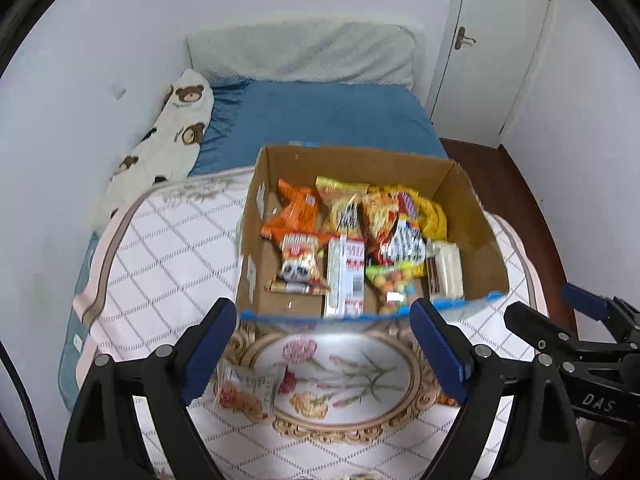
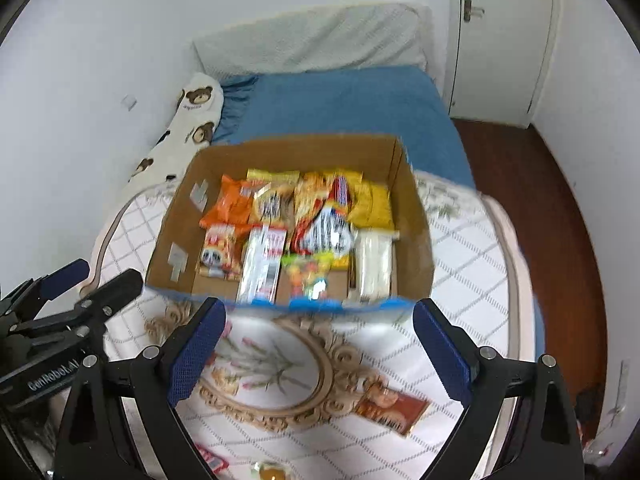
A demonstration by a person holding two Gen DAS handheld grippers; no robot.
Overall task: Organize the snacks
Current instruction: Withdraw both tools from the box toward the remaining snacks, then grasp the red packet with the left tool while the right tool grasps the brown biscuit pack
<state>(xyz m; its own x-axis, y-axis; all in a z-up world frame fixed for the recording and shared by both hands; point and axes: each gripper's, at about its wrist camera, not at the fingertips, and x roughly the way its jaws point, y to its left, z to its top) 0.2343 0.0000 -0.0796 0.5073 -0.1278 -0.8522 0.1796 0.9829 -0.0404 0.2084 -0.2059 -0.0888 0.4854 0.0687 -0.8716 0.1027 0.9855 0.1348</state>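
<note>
An open cardboard box [image 1: 476, 216] [image 2: 412, 216] sits on the quilted bed cover, packed with several snack packets: an orange bag [image 1: 294, 210], a yellow bag [image 1: 430, 212], a panda packet [image 1: 298, 264] and a white-and-red carton [image 1: 346, 276]. My left gripper [image 1: 324, 348] hovers open above the cover, just in front of the box, with nothing between its fingers. A loose clear packet [image 1: 248, 392] lies by its left finger. My right gripper [image 2: 320, 354] is also open and empty, beside the left gripper [image 2: 112, 272]. A red-orange packet [image 2: 390, 404] lies on the cover below it.
The flowered white quilt [image 1: 168, 264] covers the near end of a bed with a blue sheet [image 1: 328, 116], a bear-print pillow [image 1: 176, 136] and a grey pillow [image 1: 304, 54]. A white wall runs along the left. Dark wooden floor [image 2: 532, 208] and a door [image 1: 492, 48] are to the right. Another red-white packet [image 2: 212, 460] lies at the bottom edge.
</note>
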